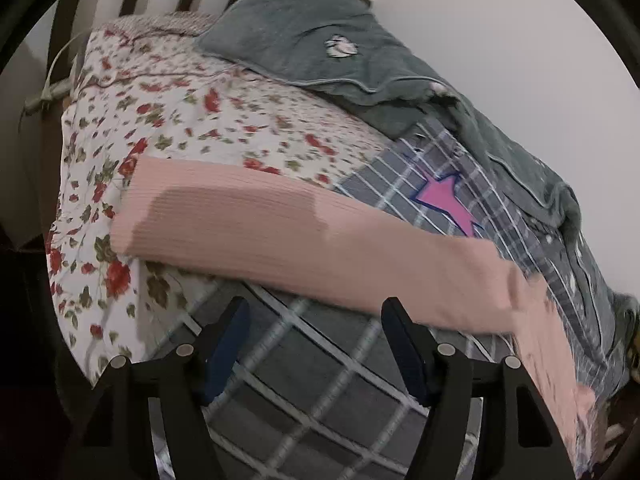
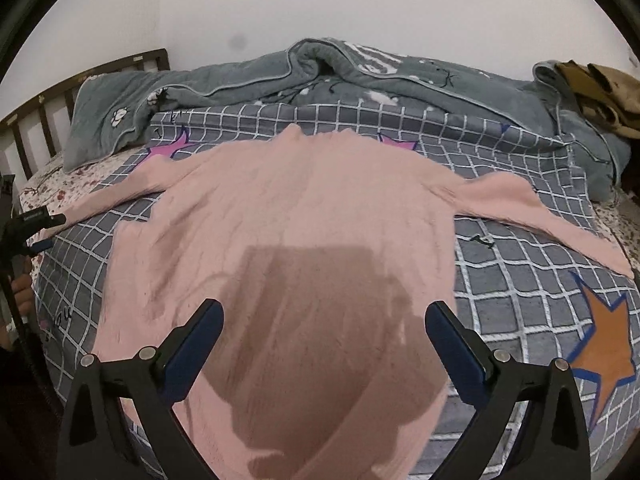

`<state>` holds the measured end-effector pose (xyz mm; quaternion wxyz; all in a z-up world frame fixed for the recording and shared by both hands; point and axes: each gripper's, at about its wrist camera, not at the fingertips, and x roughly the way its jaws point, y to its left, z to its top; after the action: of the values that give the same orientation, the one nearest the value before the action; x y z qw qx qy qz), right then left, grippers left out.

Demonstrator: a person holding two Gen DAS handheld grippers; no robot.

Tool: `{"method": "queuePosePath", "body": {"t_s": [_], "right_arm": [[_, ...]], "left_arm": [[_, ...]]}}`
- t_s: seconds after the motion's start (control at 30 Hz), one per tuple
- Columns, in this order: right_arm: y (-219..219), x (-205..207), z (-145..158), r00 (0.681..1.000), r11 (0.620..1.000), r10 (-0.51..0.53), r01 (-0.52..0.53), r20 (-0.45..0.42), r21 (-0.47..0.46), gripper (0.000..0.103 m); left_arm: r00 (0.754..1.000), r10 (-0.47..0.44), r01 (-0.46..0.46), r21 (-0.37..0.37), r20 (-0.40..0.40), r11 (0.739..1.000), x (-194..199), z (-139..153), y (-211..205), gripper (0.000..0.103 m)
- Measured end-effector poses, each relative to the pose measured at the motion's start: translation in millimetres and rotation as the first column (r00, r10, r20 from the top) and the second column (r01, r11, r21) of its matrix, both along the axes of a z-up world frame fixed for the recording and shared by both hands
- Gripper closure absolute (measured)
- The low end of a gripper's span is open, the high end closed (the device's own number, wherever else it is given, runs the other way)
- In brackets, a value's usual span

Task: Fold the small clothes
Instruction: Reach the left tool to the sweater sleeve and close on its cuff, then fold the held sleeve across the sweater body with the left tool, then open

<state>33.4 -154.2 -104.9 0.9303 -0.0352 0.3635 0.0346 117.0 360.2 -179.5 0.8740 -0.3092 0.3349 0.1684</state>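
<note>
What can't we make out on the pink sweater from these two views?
- Hem of the pink sweater: right wrist view, cut off by the bottom edge and darkened by the shadow of the right tongs.
- Sleeve weave: left wrist view, motion-blurred.
- Sleeve's join to the body: left wrist view, blurred near the frame edge.

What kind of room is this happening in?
Most likely a bedroom. A pink sweater lies spread on a bed with a grey checked sheet, a rumpled grey quilt along the wall, and a dark slatted headboard.

pink ribbed sweater (image 2: 304,216) | flat, unfolded | sleeves spread | on bed
</note>
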Motion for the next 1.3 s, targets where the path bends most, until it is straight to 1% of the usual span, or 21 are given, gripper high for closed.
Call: {"method": "queuePosePath", "body": {"t_s": [0.13, 0.2, 0.23, 0.27, 0.3, 0.37, 0.43, 0.47, 0.5, 0.6, 0.63, 0.73, 0.87, 0.97, 1.07, 1.1, 1.2, 1.23, 1.3], "right_arm": [[3.6, 11.8, 3.1, 1.000, 1.000, 0.003, -0.004, 0.001, 0.008, 0.004], [3.4, 15.8, 3.8, 1.000, 1.000, 0.006, -0.006, -0.002, 0.014, 0.004], [2.6, 18.1, 4.0, 1.000, 1.000, 0.008, -0.007, -0.007, 0.021, 0.004], [1.4, 20.2, 4.0, 1.000, 1.000, 0.007, -0.007, -0.009, 0.029, 0.004], [0.1, 21.5, 3.9, 1.000, 0.999, 0.005, -0.005, -0.009, 0.034, 0.004], [-5.1, 24.2, 3.4, 1.000, 0.999, 0.001, -0.001, -0.010, 0.047, 0.004], [-10.0, 24.2, 3.8, 1.000, 0.998, -0.001, 0.002, -0.007, 0.059, 0.004], [-13.0, 23.7, 4.2, 1.000, 0.998, -0.001, 0.001, -0.002, 0.067, 0.004], [-15.7, 22.8, 4.6, 1.000, 0.997, 0.000, 0.000, 0.004, 0.074, 0.004], [-26.3, 21.0, 7.2, 1.000, 0.995, 0.018, -0.019, 0.018, 0.099, 0.004], [-30.4, 20.5, 8.5, 0.999, 0.994, 0.025, -0.028, 0.022, 0.106, 0.004], [-48.1, 18.0, 13.6, 0.999, 0.991, 0.029, -0.035, 0.046, 0.127, 0.004], [-75.7, 16.2, 14.5, 0.998, 0.986, 0.023, -0.031, 0.054, 0.161, 0.004], [-98.9, 12.7, 14.6, 0.998, 0.985, 0.009, -0.020, 0.066, 0.172, 0.004], [-126.1, 7.5, 16.2, 0.997, 0.980, 0.002, -0.018, 0.080, 0.198, 0.004], [-134.6, 5.2, 17.0, 0.996, 0.979, -0.005, -0.013, 0.088, 0.206, 0.004], [-156.3, -0.3, 19.0, 0.994, 0.978, -0.030, 0.007, 0.106, 0.210, 0.003], [-164.2, -2.1, 18.8, 0.993, 0.977, -0.043, 0.019, 0.109, 0.211, 0.003], [-179.9, -4.6, 16.4, 0.992, 0.972, -0.067, 0.041, 0.105, 0.231, 0.003]], "left_arm": [[0.999, 0.034, -0.033, -0.106, 0.011, 0.994, 5.6, -11.4, 20.8, 0.037], [0.998, 0.063, -0.060, -0.118, 0.021, 0.991, 5.2, -10.9, 25.4, 0.038], [0.997, 0.083, -0.081, -0.110, 0.011, 0.991, 5.8, -10.4, 27.5, 0.048], [0.995, 0.104, -0.104, -0.098, 0.001, 0.990, 6.0, -10.2, 29.6, 0.061], [0.992, 0.126, -0.126, -0.090, -0.007, 0.988, 5.5, -10.3, 32.4, 0.067], [0.988, 0.154, -0.155, -0.097, -0.026, 0.983, 5.0, -11.9, 39.7, 0.088], [0.989, 0.145, -0.148, -0.107, -0.030, 0.983, 4.6, -8.5, 44.3, 0.095], [0.989, 0.149, -0.150, -0.095, -0.026, 0.984, 4.1, -4.1, 44.4, 0.095], [0.996, 0.086, -0.087, -0.111, -0.014, 0.990, 3.7, 2.8, 41.9, 0.095], [0.997, 0.074, -0.073, 0.025, -0.003, 0.997, 8.7, 34.7, 20.8, 0.096], [0.998, 0.063, -0.063, 0.068, 0.005, 0.996, 12.5, 48.3, 11.0, 0.096], [0.999, 0.013, -0.019, 0.133, 0.046, 0.991, 24.5, 83.2, -19.8, 0.096], [0.993, -0.085, 0.064, 0.229, 0.081, 0.971, 46.1, 125.3, -76.2, 0.096], [0.980, -0.173, 0.141, 0.276, 0.094, 0.951, 66.7, 150.4, -128.2, 0.096], [0.958, -0.272, 0.236, 0.300, 0.086, 0.924, 93.1, 169.3, -188.7, 0.096], [0.950, -0.300, 0.262, 0.308, 0.082, 0.915, 100.0, 173.7, -206.9, 0.096], [0.913, -0.403, 0.356, 0.362, 0.061, 0.862, 121.7, 184.2, -276.0, 0.096], [0.897, -0.440, 0.389, 0.381, 0.051, 0.838, 127.5, 184.6, -302.6, 0.096], [0.863, -0.504, 0.453, 0.391, 0.034, 0.801, 136.5, 180.6, -345.5, 0.096]]}}
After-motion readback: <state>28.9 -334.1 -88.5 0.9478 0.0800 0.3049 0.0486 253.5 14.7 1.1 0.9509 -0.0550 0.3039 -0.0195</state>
